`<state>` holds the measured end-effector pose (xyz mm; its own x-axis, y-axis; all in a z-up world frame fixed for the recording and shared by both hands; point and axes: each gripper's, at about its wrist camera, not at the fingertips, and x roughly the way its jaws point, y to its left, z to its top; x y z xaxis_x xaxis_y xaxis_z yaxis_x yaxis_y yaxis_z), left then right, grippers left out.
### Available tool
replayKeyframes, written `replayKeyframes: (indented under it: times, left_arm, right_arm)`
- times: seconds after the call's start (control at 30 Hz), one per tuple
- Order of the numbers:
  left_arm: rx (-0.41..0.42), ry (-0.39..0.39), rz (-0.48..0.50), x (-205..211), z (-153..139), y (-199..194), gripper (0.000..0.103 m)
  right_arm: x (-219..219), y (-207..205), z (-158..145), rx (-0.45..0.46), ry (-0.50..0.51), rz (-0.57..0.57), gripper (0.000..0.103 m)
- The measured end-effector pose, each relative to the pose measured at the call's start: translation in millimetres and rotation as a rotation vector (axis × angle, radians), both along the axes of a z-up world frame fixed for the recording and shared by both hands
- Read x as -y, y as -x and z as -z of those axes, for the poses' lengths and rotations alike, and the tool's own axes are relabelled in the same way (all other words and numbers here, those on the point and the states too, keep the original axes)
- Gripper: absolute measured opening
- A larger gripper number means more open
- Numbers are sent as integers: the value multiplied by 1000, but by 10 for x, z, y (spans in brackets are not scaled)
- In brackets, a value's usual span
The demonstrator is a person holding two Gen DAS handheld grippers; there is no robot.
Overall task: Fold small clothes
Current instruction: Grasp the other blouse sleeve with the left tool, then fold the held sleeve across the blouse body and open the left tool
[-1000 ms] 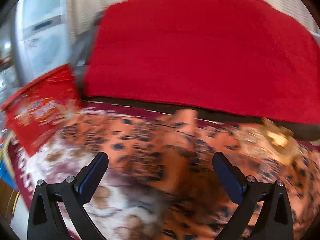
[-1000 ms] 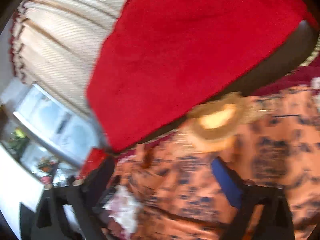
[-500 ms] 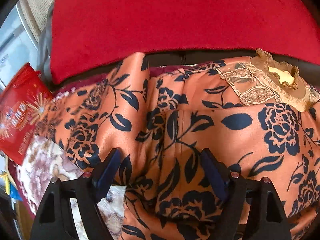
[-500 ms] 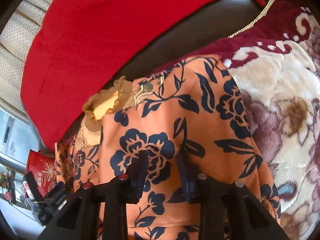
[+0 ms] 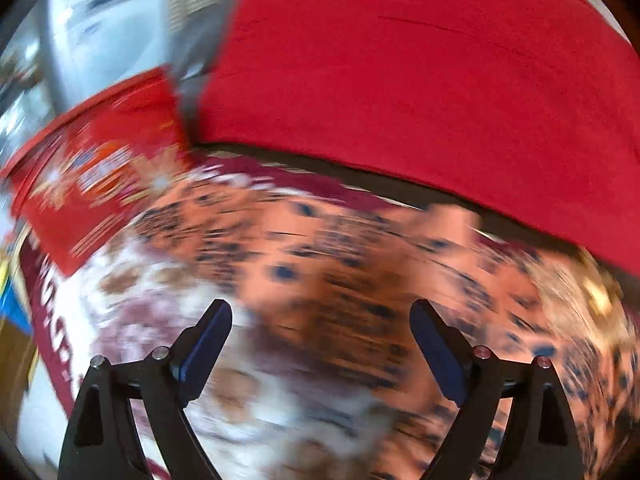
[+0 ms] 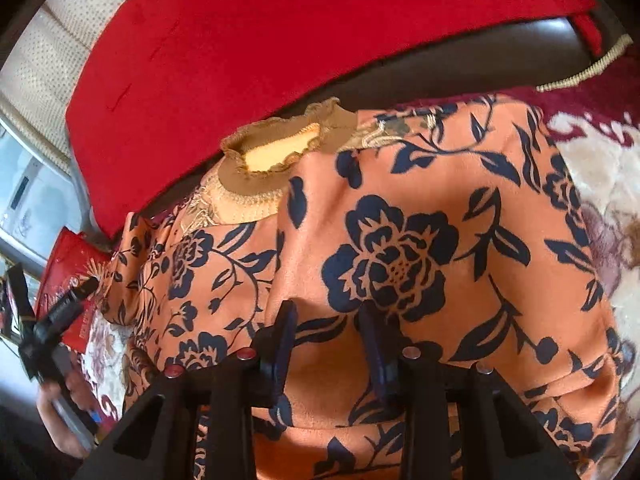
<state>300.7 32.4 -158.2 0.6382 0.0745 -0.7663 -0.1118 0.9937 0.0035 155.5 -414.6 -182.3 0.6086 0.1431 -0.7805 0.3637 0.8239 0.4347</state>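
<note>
Orange garment with navy flower print [image 6: 400,248] lies spread over a cream and maroon floral blanket [image 6: 600,184]. Neck end points away from the camera: tan ruffled collar [image 6: 280,148] with a pale yellow inner patch, gold embroidered trim to either side of it. One sleeve or side panel reaches out toward the left of the right wrist view, its cloth rumpled.

Right tool [image 6: 328,320]: fingers nearly together, a narrow gap between the blue pads, a raised ridge of the orange fabric pinched between them. Cloth bunches up around the finger bases.

Left tool [image 5: 320,324]: fingers spread wide, nothing between the pads. Left wrist view is heavily motion-blurred; garment [image 5: 360,264] reads only as an orange and dark smear ahead of the fingers, blanket [image 5: 160,304] pale at lower left. Whether the fingertips touch the cloth: cannot tell. In the right wrist view the left tool [image 6: 86,286] shows at the far left edge, near the garment's left end, with the hand [image 6: 66,412] behind it.

Surroundings: large red cushion [image 6: 280,32] beyond the collar, against a dark brown sofa edge [image 6: 500,44]. Gold cord trim [image 6: 584,72] at the blanket's far right corner. Red printed bag [image 5: 96,184] just left of the garment. Beige curtain [image 6: 48,60] and a window at upper left.
</note>
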Motion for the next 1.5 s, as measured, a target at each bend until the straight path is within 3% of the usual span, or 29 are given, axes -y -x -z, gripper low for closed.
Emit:
replayKeyframes:
  times: [0.03, 0.13, 0.2, 0.33, 0.43, 0.47, 0.5, 0.53, 0.63, 0.7, 0.77, 0.8, 0.9, 1.07, 1.23, 1.37, 1.43, 1.5]
  left_arm:
    - [-9, 26, -57, -232, 12, -82, 91]
    - [-34, 92, -214, -821, 118, -306, 91]
    - [-56, 148, -280, -1121, 219, -449, 91]
    - [-143, 367, -285, -1515, 579, -705, 91]
    - [-103, 411, -282, -1579, 619, -775, 90]
    - [-92, 424, -263, -1565, 609, -805, 85]
    - [-88, 455, -238, -1549, 605, -854, 68]
    - [-96, 468, -229, -1552, 629, -913, 62]
    - [-83, 433, -247, -1620, 673, -1070, 36]
    - [-73, 462, -266, -1680, 666, -1076, 21]
    - [-46, 495, -247, -1658, 569, -1031, 10]
    - [-31, 471, -230, -1586, 470, -1008, 10]
    - [39, 332, -119, -1149, 66, -863, 9]
    - [173, 232, 234, 79, -643, -207, 9]
    - [189, 140, 602, 1434, -818, 604, 9]
    - [127, 28, 887, 2367, -605, 1274, 11]
    - [76, -18, 951, 2558, -445, 1432, 22]
    - [69, -17, 953, 2499, -335, 1458, 54]
  right_arm:
    - [6, 8, -36, 14, -19, -14, 37]
    - [26, 45, -82, 53, -73, -18, 64]
    - [-41, 5, -57, 62, -64, -21, 64]
    - [-146, 28, -149, 99, 5, -46, 64]
    - [-163, 21, -175, 120, 9, -47, 64]
    - [-154, 20, -178, 122, 4, -46, 64]
    - [-142, 16, -181, 122, -2, -42, 64]
    - [-136, -2, -159, 122, -3, -38, 64]
    - [-112, -9, -135, 119, -5, -31, 64]
    - [-111, -17, -126, 117, 2, -28, 64]
    - [-85, -6, -129, 118, 9, -15, 64]
    - [-59, 1, -142, 123, 7, -4, 64]
    - [31, 60, -222, 152, -2, 40, 64]
    - [197, 222, -379, 202, 14, 120, 64]
    - [488, 437, -449, 242, 0, 224, 64]
    - [716, 570, -464, 247, -9, 288, 64]
    - [831, 615, -451, 243, -16, 309, 64]
    - [915, 648, -439, 239, -32, 322, 64]
